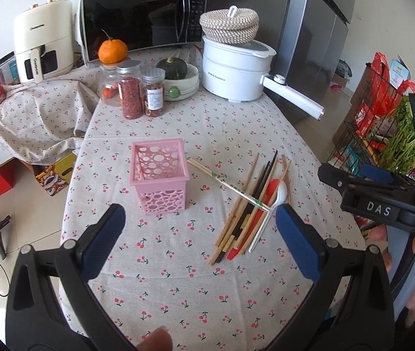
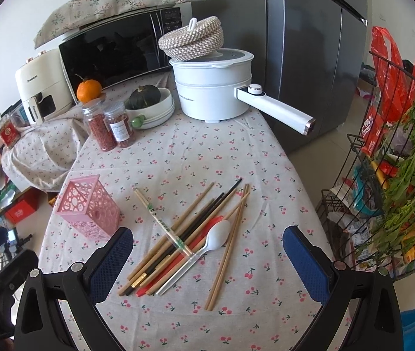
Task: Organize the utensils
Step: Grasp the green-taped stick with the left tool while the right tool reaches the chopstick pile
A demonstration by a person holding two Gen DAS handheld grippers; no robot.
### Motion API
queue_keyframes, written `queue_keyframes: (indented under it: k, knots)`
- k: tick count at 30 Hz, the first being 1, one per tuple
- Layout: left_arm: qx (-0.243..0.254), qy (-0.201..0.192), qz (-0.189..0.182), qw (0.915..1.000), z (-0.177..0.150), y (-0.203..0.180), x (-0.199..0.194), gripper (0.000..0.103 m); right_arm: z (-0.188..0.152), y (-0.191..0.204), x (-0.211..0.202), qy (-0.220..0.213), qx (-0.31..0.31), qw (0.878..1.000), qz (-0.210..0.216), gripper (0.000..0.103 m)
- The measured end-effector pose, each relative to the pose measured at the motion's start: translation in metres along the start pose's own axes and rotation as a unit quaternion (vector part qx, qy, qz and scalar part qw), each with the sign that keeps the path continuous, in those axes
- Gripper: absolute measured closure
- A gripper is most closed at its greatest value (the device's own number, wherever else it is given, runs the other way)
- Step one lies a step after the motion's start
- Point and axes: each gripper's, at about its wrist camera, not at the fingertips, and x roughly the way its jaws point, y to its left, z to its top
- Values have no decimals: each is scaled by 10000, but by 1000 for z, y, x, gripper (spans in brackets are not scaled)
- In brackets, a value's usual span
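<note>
A pink perforated utensil holder (image 1: 159, 175) (image 2: 89, 206) stands upright and empty on the cherry-print tablecloth (image 1: 178, 278). To its right lies a loose pile of wooden and black chopsticks (image 1: 244, 204) (image 2: 184, 234), a white plastic spoon (image 1: 277, 197) (image 2: 216, 238), a red spoon (image 2: 175, 266) under them, and a paper-wrapped pair (image 1: 222, 182) (image 2: 160, 222) across the top. My left gripper (image 1: 200, 219) hovers open above the cloth, nearer than the holder. My right gripper (image 2: 207, 242) is open over the near end of the pile, holding nothing; in the left wrist view it (image 1: 350, 175) appears at the right.
At the table's far end stand a white electric pot (image 1: 236, 70) with a woven basket on top, spice jars (image 1: 131, 93), an orange, a squash in a bowl and a microwave (image 1: 143, 17). A wire rack with greens (image 2: 397, 175) stands right of the table, a fridge behind.
</note>
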Motion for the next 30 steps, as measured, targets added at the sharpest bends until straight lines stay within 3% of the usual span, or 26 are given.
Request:
queue_keyframes:
  k: [6, 10, 14, 17, 22, 25, 28, 30]
  knots:
    - [46, 469, -161, 9988, 19, -28, 36, 3, 18, -43, 47, 961, 728, 9919, 397, 0]
    - [-64, 804, -185, 9966, 28, -48, 77, 27, 20, -69, 63, 1201, 1042, 9870, 232, 0]
    - [-276, 1182, 114, 9925, 39, -53, 129, 55, 21, -88, 66, 1317, 1291, 9824, 300, 0]
    - [-615, 1437, 451, 9867, 49, -46, 167, 64, 23, -94, 61, 1236, 1320, 9830, 328, 0]
    - [-894, 1641, 1138, 9758, 55, -38, 210, 65, 25, -100, 61, 1174, 1310, 9838, 347, 0]
    - [-810, 1776, 1581, 9679, 52, -39, 228, 65, 26, -102, 64, 1186, 1276, 9842, 306, 0]
    - [-915, 1861, 1585, 9653, 51, -38, 239, 67, 26, -102, 71, 1277, 1221, 9838, 306, 0]
    - [-939, 1862, 1517, 9662, 54, -37, 242, 76, 25, -103, 74, 1313, 1207, 9835, 303, 0]
